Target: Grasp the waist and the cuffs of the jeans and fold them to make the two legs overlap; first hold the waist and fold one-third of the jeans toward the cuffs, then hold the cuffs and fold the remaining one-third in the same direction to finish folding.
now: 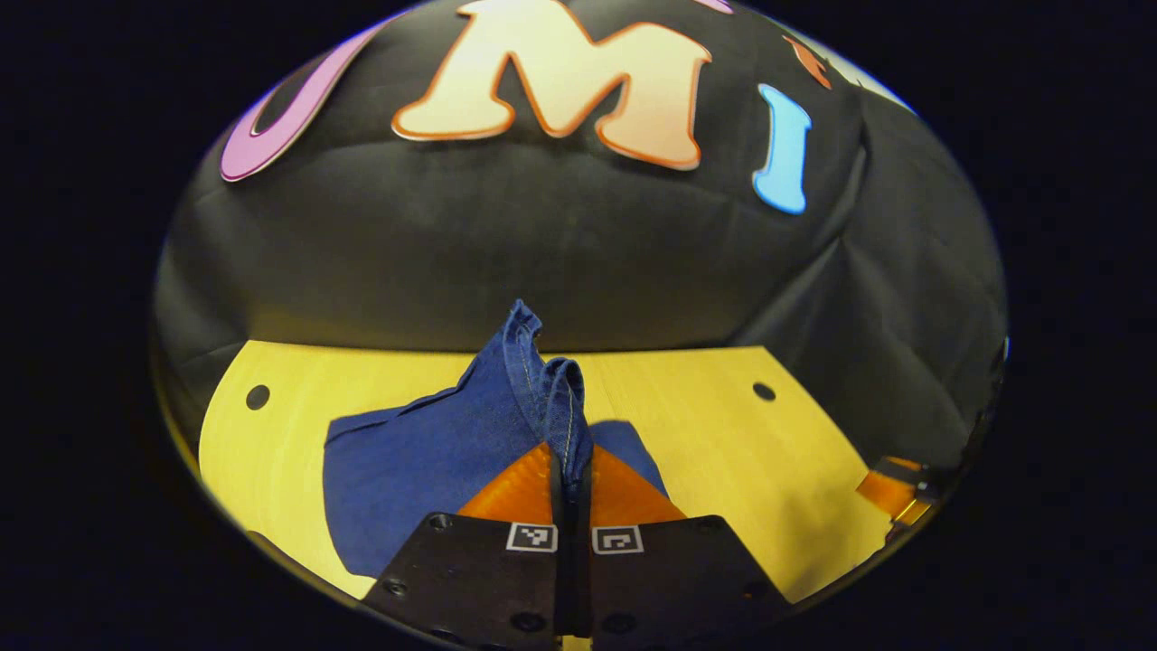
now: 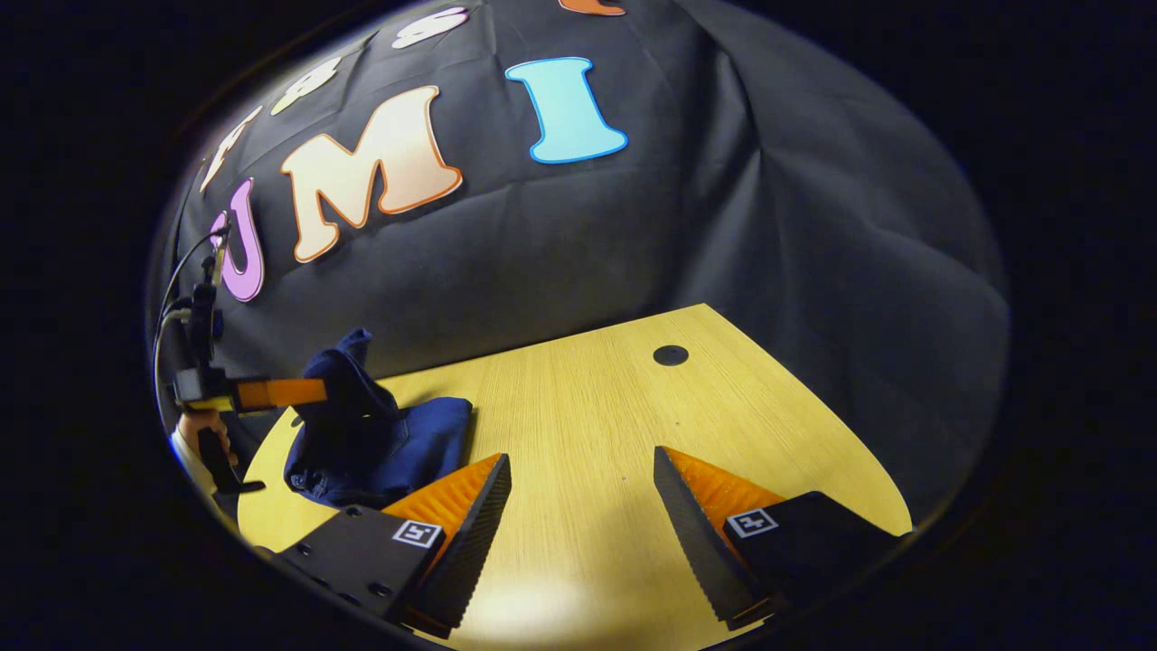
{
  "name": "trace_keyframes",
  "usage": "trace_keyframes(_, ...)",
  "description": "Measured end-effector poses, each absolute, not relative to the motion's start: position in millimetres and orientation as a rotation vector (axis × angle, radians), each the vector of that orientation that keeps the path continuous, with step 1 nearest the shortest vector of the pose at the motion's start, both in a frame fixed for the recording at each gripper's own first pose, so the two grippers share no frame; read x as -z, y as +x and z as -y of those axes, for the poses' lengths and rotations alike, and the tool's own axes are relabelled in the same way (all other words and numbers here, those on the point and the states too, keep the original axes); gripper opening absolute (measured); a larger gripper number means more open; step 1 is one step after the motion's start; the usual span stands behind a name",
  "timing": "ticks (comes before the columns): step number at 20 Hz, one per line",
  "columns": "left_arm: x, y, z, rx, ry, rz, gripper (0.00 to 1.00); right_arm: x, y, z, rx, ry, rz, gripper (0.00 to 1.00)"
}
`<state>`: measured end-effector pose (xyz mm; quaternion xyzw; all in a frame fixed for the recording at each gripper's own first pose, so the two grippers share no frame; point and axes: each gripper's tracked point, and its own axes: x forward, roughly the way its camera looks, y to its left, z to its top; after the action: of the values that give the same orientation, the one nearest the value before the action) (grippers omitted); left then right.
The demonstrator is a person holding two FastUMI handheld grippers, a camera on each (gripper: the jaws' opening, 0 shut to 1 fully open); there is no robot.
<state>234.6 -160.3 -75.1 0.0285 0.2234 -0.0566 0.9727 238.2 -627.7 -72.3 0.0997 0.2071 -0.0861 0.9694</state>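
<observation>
L tongs (image 1: 571,470) pinch jeans (image 1: 434,452); R tongs (image 2: 583,506) agape.

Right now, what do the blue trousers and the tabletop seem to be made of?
The jeans, pinched in the left tongs, look like matte denim: dark blue weave, pale stitching along a hem. The table looks like light wood or wood-look laminate: fine straight grain, slight sheen.

Dim booth; glare is pooling on the table (image 2: 533,606) just ahead of right gripper (image 2: 578,506); edges are bowing, sharp focus.

Black screw-dotted gripper (image 2: 578,506) housings with square coded tags (one per finger), ribbed wedge-shaped fingers (image 2: 461,542).
</observation>
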Motion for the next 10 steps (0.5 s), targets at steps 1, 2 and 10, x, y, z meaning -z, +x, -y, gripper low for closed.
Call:
trace_keyframes(1, 84.7, 229.4, 160.9, 0.114, 0.090, -0.461, 0.00, 72.0, 239.1, 628.4, 0.171, 0.206, -0.418, 0.98)
trace_keyframes(2, 89.5, 224.6, 161.3, 0.116, 0.126, -0.465, 0.00, 72.7, 239.6, 627.6, 0.164, 0.209, -0.418, 0.98)
trace_keyframes(10, 144.6, 188.5, 158.3, 0.110, 0.347, -0.553, 0.01, 78.0, 240.2, 592.9, 0.086, 0.209, -0.440, 0.98)
